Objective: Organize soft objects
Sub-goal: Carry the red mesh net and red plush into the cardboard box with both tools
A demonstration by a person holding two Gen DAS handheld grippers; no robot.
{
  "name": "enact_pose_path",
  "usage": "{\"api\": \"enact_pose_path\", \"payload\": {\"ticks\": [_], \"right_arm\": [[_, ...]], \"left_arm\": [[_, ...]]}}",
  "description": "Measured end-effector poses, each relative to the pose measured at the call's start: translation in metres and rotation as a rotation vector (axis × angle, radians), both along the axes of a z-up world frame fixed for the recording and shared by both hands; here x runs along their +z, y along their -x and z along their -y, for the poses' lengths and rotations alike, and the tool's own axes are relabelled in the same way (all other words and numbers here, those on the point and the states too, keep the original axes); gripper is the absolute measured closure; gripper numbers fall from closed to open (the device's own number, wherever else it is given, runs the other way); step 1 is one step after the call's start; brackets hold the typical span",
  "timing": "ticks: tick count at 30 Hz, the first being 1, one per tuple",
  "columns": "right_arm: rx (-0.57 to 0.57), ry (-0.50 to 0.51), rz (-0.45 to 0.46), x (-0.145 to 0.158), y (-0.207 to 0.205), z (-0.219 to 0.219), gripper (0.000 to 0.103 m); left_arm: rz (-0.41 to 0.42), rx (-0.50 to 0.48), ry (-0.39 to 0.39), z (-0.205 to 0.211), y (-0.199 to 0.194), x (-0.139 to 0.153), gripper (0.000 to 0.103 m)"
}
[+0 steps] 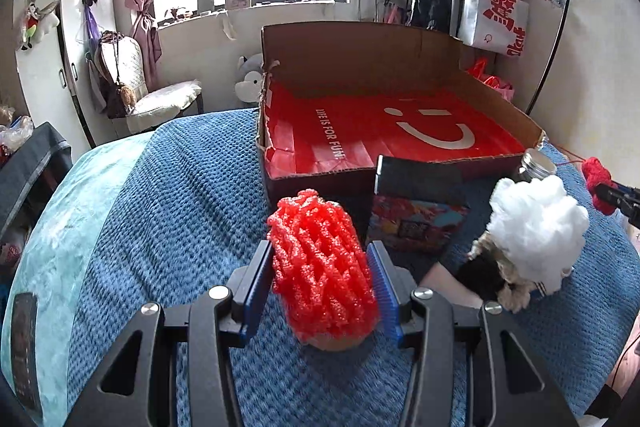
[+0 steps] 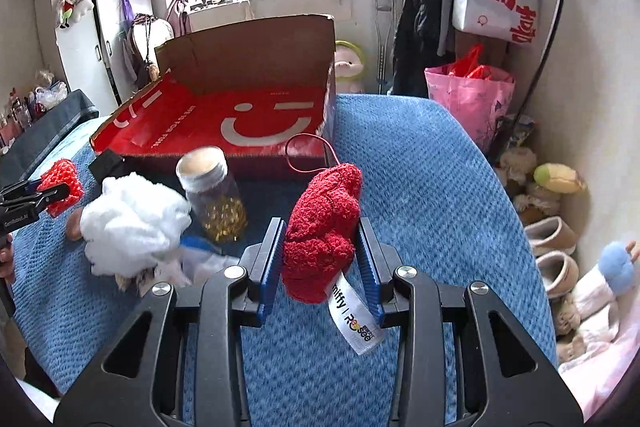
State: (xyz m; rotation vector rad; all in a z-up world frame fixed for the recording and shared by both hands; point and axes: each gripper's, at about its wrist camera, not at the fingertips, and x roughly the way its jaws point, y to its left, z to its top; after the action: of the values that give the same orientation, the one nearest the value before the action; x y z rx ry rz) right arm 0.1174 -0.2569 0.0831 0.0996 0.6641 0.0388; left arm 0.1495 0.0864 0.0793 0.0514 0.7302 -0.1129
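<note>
The left gripper (image 1: pixel 322 281) clamps a red foam net (image 1: pixel 322 267) at its middle; the right gripper (image 2: pixel 322 263) squeezes a red plush toy (image 2: pixel 324 227). Both look light and squashy. The cardboard box (image 1: pixel 340 59) waits at twelve o'clock.

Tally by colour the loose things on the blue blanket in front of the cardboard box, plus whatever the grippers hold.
Red: 2, foam net in left hand-held gripper, fuzzy plush in right hand-held gripper
White: 1, stuffing wad
Clear: 1, jar
Black: 1, pouch
Total: 5
</note>
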Motion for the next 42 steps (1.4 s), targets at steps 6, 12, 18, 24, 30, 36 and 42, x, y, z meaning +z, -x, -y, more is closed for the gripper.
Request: {"api": "enact_pose_path", "payload": {"ticks": [6, 12, 18, 24, 30, 36, 42], "right_arm": [[0.033, 0.003, 0.007, 0.007, -0.023, -0.004, 0.069], [0.063, 0.002, 0.031, 0.016, -0.045, -0.007, 0.069], [0.110, 0.019, 0.051, 0.026, -0.069, -0.014, 0.069], [0.159, 0.031, 0.040, 0.030, -0.097, -0.024, 0.069], [0.220, 0.007, -0.003, 0.029, -0.134, -0.030, 0.069], [0.269, 0.017, -0.081, 0.019, -0.173, -0.041, 0.069], [0.289, 0.069, -0.183, 0.004, -0.209, -0.055, 0.069]], "left_arm": [[-0.016, -0.030, -0.012, -0.002, -0.023, 0.002, 0.053], [-0.013, -0.068, -0.014, -0.005, -0.044, 0.010, 0.053], [-0.008, -0.115, -0.015, -0.003, -0.065, 0.017, 0.053], [-0.011, -0.147, -0.002, 0.002, -0.085, 0.025, 0.053], [-0.016, -0.202, 0.009, 0.016, -0.105, 0.033, 0.053], [-0.050, -0.253, -0.011, 0.034, -0.136, 0.034, 0.053], [-0.117, -0.285, -0.047, 0.053, -0.170, 0.023, 0.053]]}}
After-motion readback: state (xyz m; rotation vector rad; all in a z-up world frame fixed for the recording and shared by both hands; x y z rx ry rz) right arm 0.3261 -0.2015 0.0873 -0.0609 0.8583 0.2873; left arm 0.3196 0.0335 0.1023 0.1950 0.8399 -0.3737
